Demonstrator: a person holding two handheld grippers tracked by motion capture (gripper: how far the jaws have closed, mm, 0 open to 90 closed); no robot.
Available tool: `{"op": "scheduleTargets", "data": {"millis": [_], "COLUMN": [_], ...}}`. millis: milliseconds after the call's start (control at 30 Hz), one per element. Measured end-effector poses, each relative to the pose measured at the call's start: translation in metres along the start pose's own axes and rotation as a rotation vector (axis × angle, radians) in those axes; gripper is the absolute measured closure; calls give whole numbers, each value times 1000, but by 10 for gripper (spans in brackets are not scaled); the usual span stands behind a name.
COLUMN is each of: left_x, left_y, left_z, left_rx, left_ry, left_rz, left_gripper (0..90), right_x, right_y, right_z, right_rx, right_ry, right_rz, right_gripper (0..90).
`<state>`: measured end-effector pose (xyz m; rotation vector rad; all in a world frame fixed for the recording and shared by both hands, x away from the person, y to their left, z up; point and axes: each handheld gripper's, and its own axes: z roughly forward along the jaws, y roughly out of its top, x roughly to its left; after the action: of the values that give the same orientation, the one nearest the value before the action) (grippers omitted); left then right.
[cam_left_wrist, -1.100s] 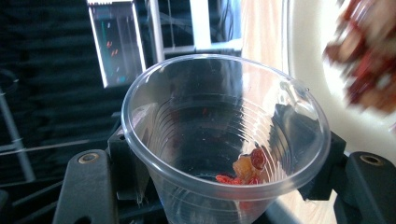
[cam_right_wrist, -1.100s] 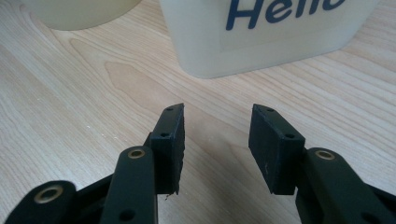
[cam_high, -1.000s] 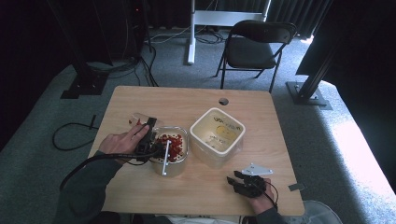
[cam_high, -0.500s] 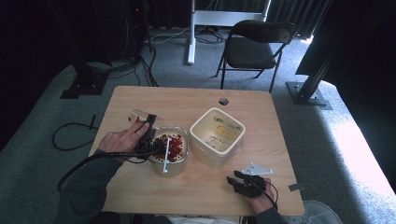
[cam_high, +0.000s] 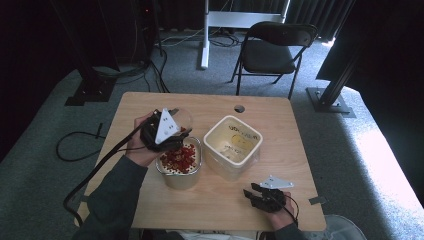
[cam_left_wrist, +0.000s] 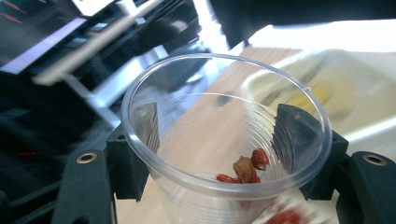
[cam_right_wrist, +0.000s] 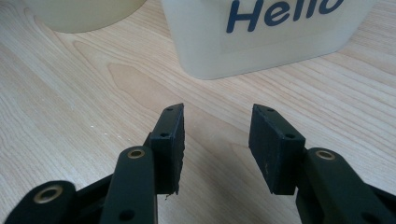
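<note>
The left gripper (cam_high: 176, 131) has lifted the clear cup (cam_high: 181, 119) above the berry tub (cam_high: 179, 162).

One clear cup (cam_left_wrist: 224, 140), two containers (cam_high: 179, 165) (cam_high: 233, 147), one table (cam_high: 210, 205), one chair (cam_high: 272, 50).

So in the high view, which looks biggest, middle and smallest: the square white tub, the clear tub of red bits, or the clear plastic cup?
1. Square white tub.
2. Clear tub of red bits.
3. Clear plastic cup, though the left gripper partly hides it and lifts it nearer the camera.
</note>
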<state>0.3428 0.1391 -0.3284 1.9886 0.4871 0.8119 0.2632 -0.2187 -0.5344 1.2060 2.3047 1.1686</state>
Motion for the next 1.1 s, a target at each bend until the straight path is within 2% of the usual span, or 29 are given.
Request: {"op": "scheduleTargets", "data": {"millis": [33, 100, 167, 300, 367, 433, 600, 700, 733, 800, 833, 867, 933, 1100], "left_x": [0, 8, 11, 5, -1, -7, -24, -28, -28, -27, -28, -29, -29, -24], "left_y": [0, 4, 7, 15, 19, 23, 33, 34, 33, 28, 26, 25, 24, 31], "left_z": [0, 6, 14, 38, 53, 68, 97, 111, 116, 125, 127, 127, 125, 106], "left_rx": [0, -36, -66, -80, -69, -58, -20, -16, -5, 30, 42, 55, 65, 37], "left_ry": [0, -74, -119, -178, -191, -221, -255, -286, -300, -338, -361, -350, -360, -333], "left_rz": [0, -105, -178, -230, -234, -255, -248, -286, -302, -326, -322, -311, -309, -303], "left_gripper": [327, 327, 325, 318, 313, 307, 303, 296, 270, 149, 122, 79, 35, 36], "right_x": [0, 0, 1, 1, 1, 1, 0, -1, -1, -1, 0, 0, 0, -1], "right_y": [0, 0, 0, 0, 0, 0, -1, -1, -1, -1, -1, -1, -1, -1], "right_z": [0, 0, 1, 2, 2, 1, 0, -1, -1, -1, -1, -1, -1, -1], "right_rx": [0, -1, 3, 6, 4, 2, -3, -4, -4, -3, -2, -3, -3, -2], "right_ry": [0, 0, 2, 3, 4, 4, 3, 3, 3, 3, 5, 5, 4, 2], "right_rz": [0, 0, 0, -4, -2, -2, 4, 5, 4, -1, 2, 3, 4, 2], "right_gripper": [550, 549, 549, 546, 546, 545, 545, 545, 545, 545, 545, 545, 545, 543]}}
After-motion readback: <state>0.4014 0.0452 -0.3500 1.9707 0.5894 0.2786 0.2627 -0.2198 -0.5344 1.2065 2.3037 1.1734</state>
